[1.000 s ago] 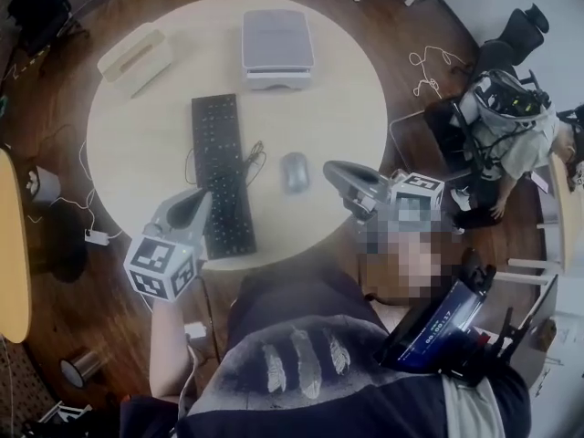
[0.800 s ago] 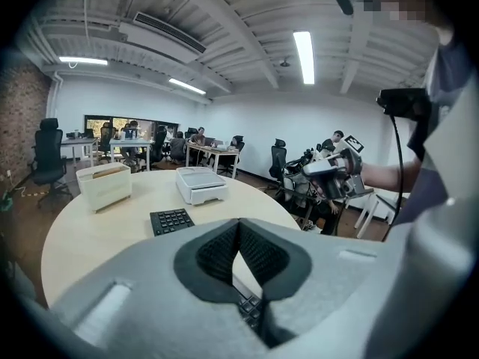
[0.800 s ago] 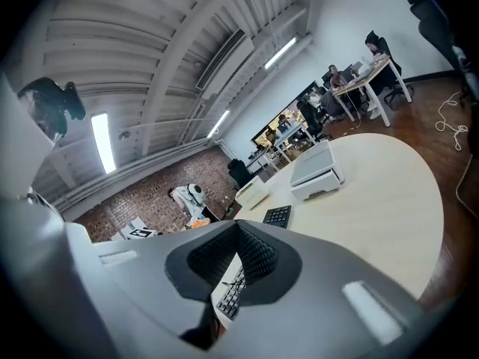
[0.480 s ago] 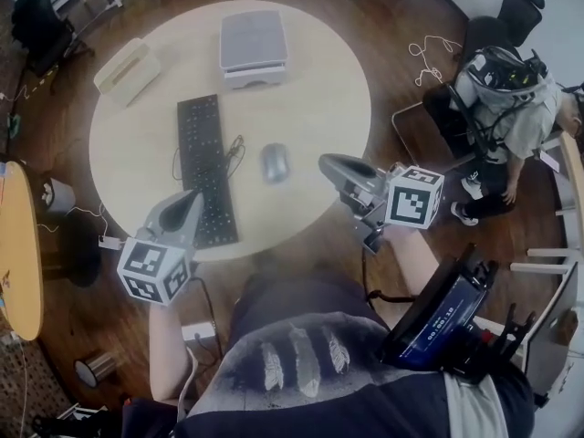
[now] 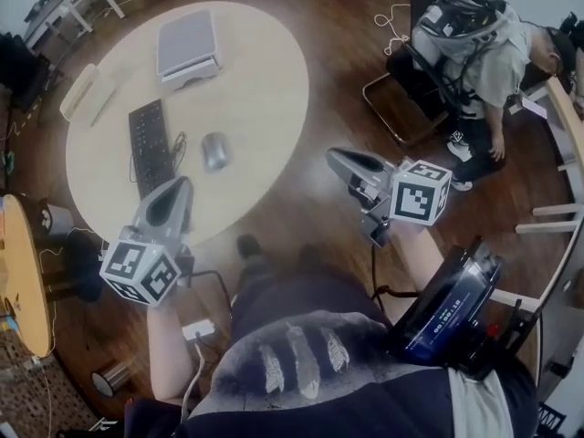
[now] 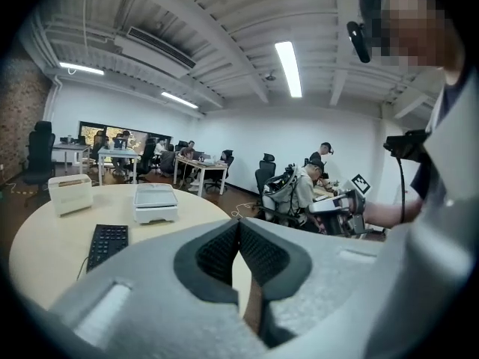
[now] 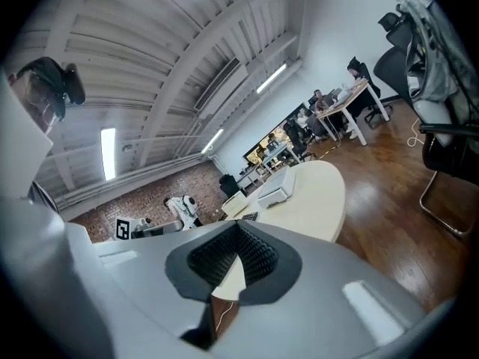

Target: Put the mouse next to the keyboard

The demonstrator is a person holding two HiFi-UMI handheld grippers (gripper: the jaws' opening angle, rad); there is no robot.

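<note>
Head view, tools: the left gripper [image 5: 175, 197] and the right gripper [image 5: 339, 161] both have their jaws pressed together on nothing; the left one's tip shows over the near rim of the round table [image 5: 274, 108], and the right one is over bare floor [image 5: 319, 53] at the table's 4 o'clock
Head view, mouse: the mouse [image 5: 214, 151] lies on the table at 3 o'clock of the keyboard [image 5: 149, 146], just beside it, with a loop of cable [image 5: 180, 144] between them; the placing looks done
Head view, risk: the left gripper is near the keyboard's near end, so a careless swing could nudge the keyboard or snag the cable and drag the mouse away
Head view, room: the tabletop at 3 o'clock of the mouse is open; a chair [image 5: 401, 89] and a seated person [image 5: 474, 44] crowd the right gripper's 1 o'clock
Left gripper view, tool: the pads meet at the tips and hold nothing
Left gripper view, sight: the keyboard is at 9 o'clock of the jaws and a white box-shaped device [image 6: 156, 203] is at 10; the mouse is hidden behind the gripper body, so a bump would go unseen
Right gripper view, tool: the jaws are closed and empty
Right gripper view, room: the table edge is at 1 o'clock with open floor at 3; the chair frame at the far right is the nearest obstacle
</note>
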